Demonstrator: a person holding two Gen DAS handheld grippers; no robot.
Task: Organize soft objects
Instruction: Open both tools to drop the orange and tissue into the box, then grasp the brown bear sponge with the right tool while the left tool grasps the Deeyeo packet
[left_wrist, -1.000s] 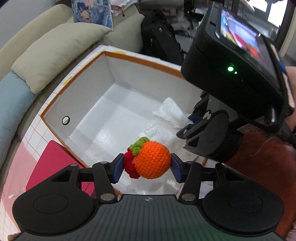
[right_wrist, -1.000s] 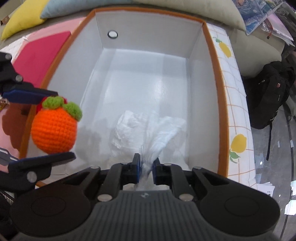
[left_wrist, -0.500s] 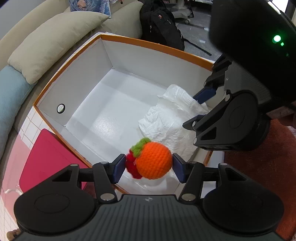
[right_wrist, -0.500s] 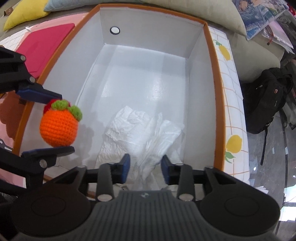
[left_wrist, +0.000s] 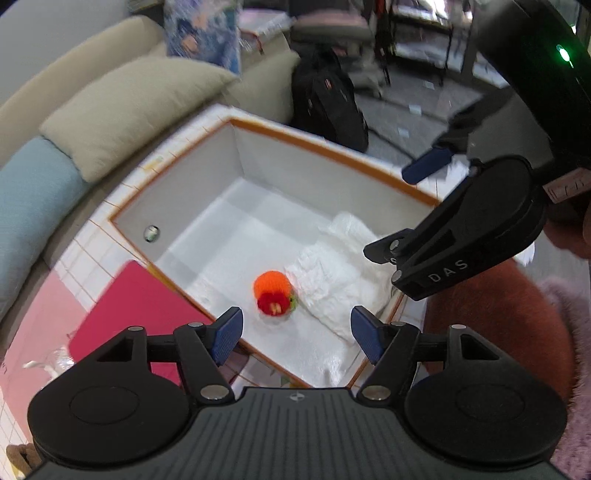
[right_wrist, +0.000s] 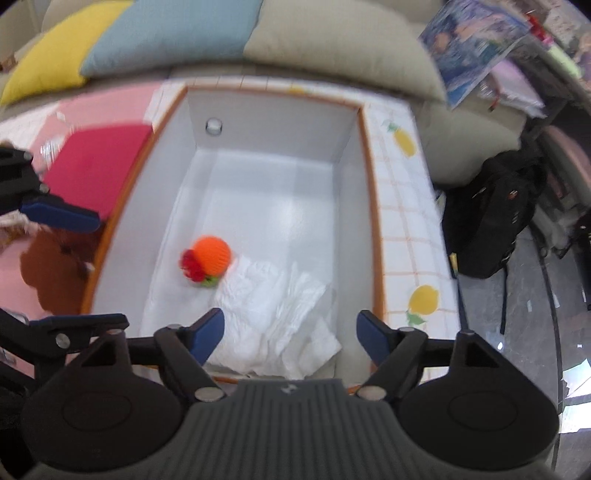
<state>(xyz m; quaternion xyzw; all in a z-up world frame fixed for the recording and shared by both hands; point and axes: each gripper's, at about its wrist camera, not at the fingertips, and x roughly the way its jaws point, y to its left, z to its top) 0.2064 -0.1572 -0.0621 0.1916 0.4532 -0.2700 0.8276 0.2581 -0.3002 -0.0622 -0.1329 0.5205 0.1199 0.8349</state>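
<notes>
An orange crocheted ball with a red and green tuft (left_wrist: 272, 292) (right_wrist: 207, 261) lies on the floor of the white box with an orange rim (left_wrist: 332, 155) (right_wrist: 371, 229). Beside it rests a crumpled white cloth (left_wrist: 334, 280) (right_wrist: 280, 306). My left gripper (left_wrist: 297, 332) hangs above the box's near edge, its jaws opening, with nothing between them. Over the cloth, my right gripper (right_wrist: 290, 330) also has its jaws opening and empty. In the left wrist view the right gripper (left_wrist: 417, 206) is raised at the right.
A red flat pad (left_wrist: 140, 310) (right_wrist: 96, 166) lies left of the box on a pink surface. Beige, blue and yellow cushions (right_wrist: 177, 33) line the sofa behind. A black backpack (right_wrist: 495, 221) stands on the floor to the right. A rust-brown fuzzy item (left_wrist: 491, 321) lies right of the box.
The left gripper let go of the orange ball, which dropped into the box. The right gripper released the white cloth and spread wide. Both grippers rose above the box.
</notes>
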